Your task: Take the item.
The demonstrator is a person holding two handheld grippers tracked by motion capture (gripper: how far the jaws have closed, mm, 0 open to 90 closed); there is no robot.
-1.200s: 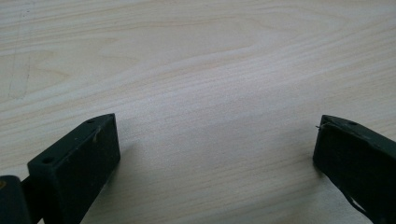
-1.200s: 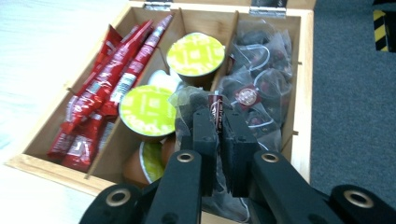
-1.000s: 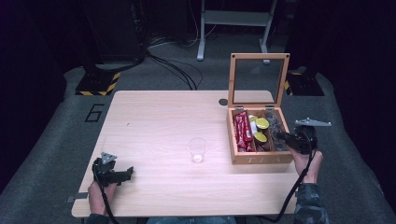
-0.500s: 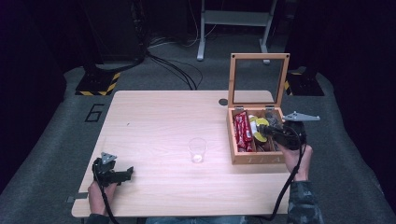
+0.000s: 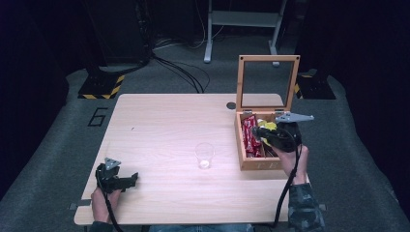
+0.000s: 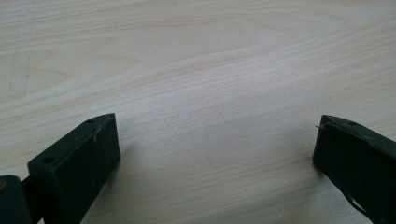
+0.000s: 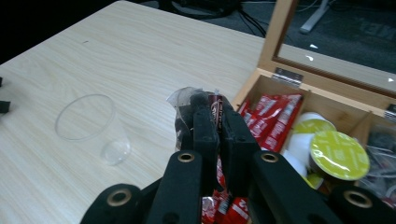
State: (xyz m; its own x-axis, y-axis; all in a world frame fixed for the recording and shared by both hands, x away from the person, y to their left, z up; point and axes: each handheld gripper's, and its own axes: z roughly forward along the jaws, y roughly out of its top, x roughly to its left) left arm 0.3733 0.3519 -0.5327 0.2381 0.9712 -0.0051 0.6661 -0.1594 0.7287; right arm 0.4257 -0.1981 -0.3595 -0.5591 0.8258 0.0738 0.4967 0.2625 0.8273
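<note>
One thin packet (image 7: 212, 109), dark red with a clear crinkled top, is pinched between the jaws of the right gripper (image 7: 215, 105), which are closed on it above the front edge of the wooden box (image 5: 256, 163). From the high view that gripper (image 5: 258, 132) hangs over the box's left compartment, with the cup (image 5: 204, 155) well apart to its left on the table (image 5: 159, 121). The hold looks slim: only a narrow strip of packet sits between the pads, so a quick swing toward the cup could let it slide out and drop on the table or back among the others. A low carry could also knock the light, empty cup over. The raised lid (image 5: 267, 82) stands behind and seems out of the way.

The left gripper (image 5: 126, 181) rests near the table's near left corner with its jaws wide apart and nothing between them.

Counting: two grippers, one cup, one box with one lid, one packet held. Several red packets (image 7: 275, 119) lie in the box, too overlapped to count. Two yellow-green pods (image 7: 339, 155) are plain; others may be hidden.
</note>
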